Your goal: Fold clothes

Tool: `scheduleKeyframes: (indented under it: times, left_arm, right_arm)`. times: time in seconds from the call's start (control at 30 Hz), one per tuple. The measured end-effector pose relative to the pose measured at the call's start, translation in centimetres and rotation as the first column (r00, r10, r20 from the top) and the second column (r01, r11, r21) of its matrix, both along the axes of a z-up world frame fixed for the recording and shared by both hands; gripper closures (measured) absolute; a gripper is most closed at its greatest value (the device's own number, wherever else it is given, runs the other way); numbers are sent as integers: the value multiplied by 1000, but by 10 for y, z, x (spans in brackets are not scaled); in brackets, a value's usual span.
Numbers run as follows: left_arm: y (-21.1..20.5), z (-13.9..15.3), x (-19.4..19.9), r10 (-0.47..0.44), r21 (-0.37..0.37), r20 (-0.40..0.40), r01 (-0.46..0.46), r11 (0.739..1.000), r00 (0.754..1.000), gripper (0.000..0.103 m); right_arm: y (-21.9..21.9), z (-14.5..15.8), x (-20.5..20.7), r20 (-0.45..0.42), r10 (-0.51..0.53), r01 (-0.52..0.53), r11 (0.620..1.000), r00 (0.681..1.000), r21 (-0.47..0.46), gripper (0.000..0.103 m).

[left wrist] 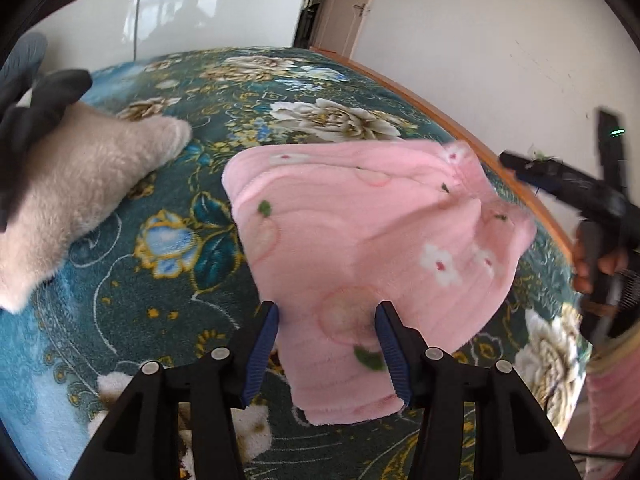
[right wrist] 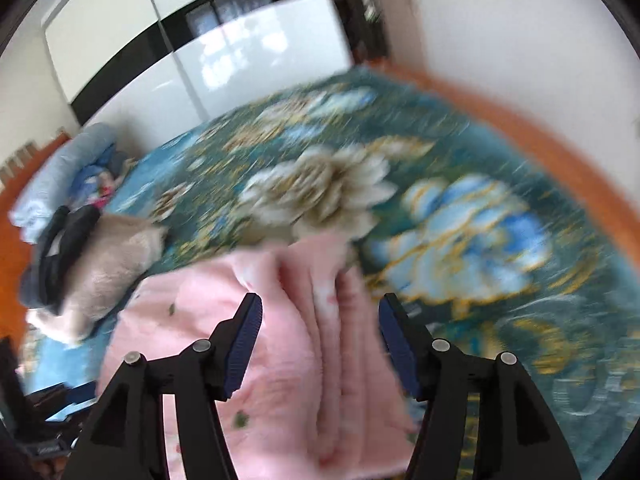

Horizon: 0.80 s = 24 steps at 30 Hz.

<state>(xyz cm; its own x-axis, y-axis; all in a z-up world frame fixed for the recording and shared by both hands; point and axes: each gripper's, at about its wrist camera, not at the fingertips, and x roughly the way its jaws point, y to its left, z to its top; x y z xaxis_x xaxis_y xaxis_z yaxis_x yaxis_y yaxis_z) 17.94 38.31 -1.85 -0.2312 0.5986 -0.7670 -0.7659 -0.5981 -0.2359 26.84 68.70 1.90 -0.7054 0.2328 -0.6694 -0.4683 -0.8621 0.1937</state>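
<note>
Spread across the bed cover [left wrist: 192, 92]: folded fleece garment [left wrist: 360, 240] at frame centre, fluffy garment [left wrist: 80, 188] at left edge with dark clothes [left wrist: 36, 108] atop it. Behind, upper frame: wardrobe [left wrist: 224, 12] left, door [left wrist: 348, 4] right. Bunched bedding [right wrist: 60, 176] far left in right-wrist view.

I see a pink fleece garment [left wrist: 360, 232] printed with white flowers and green leaves. Under it lies my teal plush floral bedspread [left wrist: 168, 288]; beside it, a beige fluffy garment [left wrist: 84, 184].

Your right wrist view is motion-blurred: the floral blanket [right wrist: 460, 216] pattern smears, and the pink garment [right wrist: 304, 340] runs off the bottom edge. In your left wrist view, the beige fleece garment [left wrist: 80, 184] is cut by the left edge.
</note>
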Motion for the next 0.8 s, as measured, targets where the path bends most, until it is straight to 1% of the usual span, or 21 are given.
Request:
scheduleKeyframes:
  times: [0.03, 0.1, 0.13, 0.2, 0.27, 0.37, 0.43, 0.5, 0.63, 0.67, 0.73, 0.77, 0.8]
  left_arm:
    - [2, -1, 3, -6, -9, -10, 6, 1000, 1000, 48]
    - [3, -4, 3, 1, -18, -4, -1, 1000, 1000, 48]
    - [3, -6, 2, 4, -19, 0, -4, 1000, 1000, 48]
    - [4, -8, 1, 11, -28, 0, -11, 1000, 1000, 45]
    - [4, -10, -2, 16, -25, 17, -16, 1000, 1000, 39]
    - [3, -10, -4, 39, -22, 41, -38, 999, 998, 38]
    - [-3, -8, -2, 33, -12, 29, -32, 999, 999, 39]
    - [-12, -4, 3, 35, 4, 11, -35, 999, 999, 40]
    - [-31, -1, 21, 65, 47, -35, -64, 997, 997, 40]
    - [-35, -4, 27, 78, 53, -28, -76, 996, 997, 39]
    - [-42, -14, 40, 98, 60, -15, -97, 994, 995, 37]
    - [-43, -20, 47, 99, 53, -22, -98, 994, 995, 37]
    - [-40, -27, 53, 97, 28, -44, -95, 995, 994, 37]
  right_arm:
    - [-15, 6, 6, -15, 30, -29, 999, 999, 42, 41]
    - [-51, 10, 16, -43, 156, -151, 982, 987, 111, 41]
    - [-64, 5, 18, -31, 195, -190, 974, 980, 122, 41]
    - [-78, -11, 16, 23, 223, -224, 968, 975, 114, 41]
    - [-70, -32, 8, 88, 174, -183, 978, 981, 102, 41]
    - [-47, -57, 3, 132, 46, -54, 997, 990, 55, 41]
    - [-39, -64, 4, 147, -9, 5, 1000, 989, 24, 41]
    - [-40, -62, 12, 115, -24, 25, 1000, 993, -6, 41]
    - [-61, -40, 51, -17, -67, 67, 998, 998, -3, 41]
    - [-67, -38, 63, -43, -82, 82, 997, 996, -13, 40]
    - [-79, -43, 79, -48, -91, 89, 995, 995, -48, 38]
    - [-86, -49, 85, -37, -91, 89, 994, 995, -58, 38]
    - [-92, -57, 88, -17, -84, 83, 995, 996, -55, 38]
